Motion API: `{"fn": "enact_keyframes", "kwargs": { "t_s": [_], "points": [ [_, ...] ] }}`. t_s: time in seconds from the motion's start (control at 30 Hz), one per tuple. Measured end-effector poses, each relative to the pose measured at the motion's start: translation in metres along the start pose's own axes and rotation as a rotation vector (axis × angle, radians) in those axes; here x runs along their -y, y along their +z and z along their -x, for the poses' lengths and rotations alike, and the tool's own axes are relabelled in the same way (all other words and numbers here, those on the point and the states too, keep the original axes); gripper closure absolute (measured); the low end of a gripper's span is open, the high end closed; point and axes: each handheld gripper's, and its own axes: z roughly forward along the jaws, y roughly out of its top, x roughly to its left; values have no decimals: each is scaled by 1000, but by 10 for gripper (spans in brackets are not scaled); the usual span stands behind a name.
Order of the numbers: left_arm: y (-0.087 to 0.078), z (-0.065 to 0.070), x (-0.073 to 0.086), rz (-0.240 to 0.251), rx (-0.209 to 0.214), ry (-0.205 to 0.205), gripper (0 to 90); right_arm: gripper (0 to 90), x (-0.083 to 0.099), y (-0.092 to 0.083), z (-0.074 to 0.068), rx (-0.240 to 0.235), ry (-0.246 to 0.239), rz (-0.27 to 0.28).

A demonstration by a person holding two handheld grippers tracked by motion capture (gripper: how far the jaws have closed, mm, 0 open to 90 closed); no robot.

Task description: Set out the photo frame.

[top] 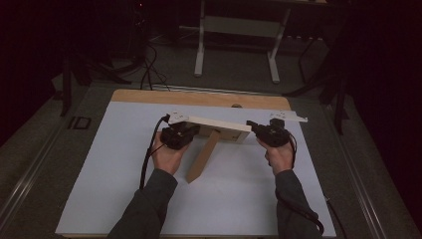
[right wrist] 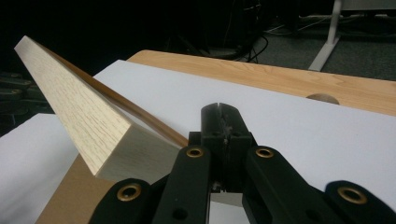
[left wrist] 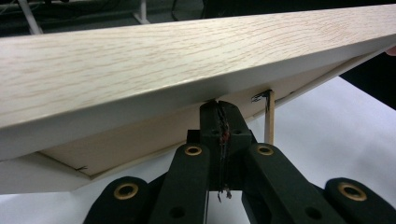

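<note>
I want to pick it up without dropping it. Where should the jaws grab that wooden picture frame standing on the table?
Probably the wooden picture frame is best gripped on its thin top rail near each end, coming from the two sides. It leans back on its stand leg, so the rail's edge is free, while the back board looks too broad to pinch.

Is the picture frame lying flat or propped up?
Propped up. The picture frame stands tilted on the white table, its brown back stand swung out and reaching down to the surface.
</note>
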Motion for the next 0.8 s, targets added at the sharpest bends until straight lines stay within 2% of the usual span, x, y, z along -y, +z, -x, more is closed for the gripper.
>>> {"fn": "enact_keyframes", "kwargs": {
  "t_s": [0.8],
  "points": [
    [4,12,-8,-5,-1,24,900,899,1,-2,-4,-16,-21,-6]
  ]
}}
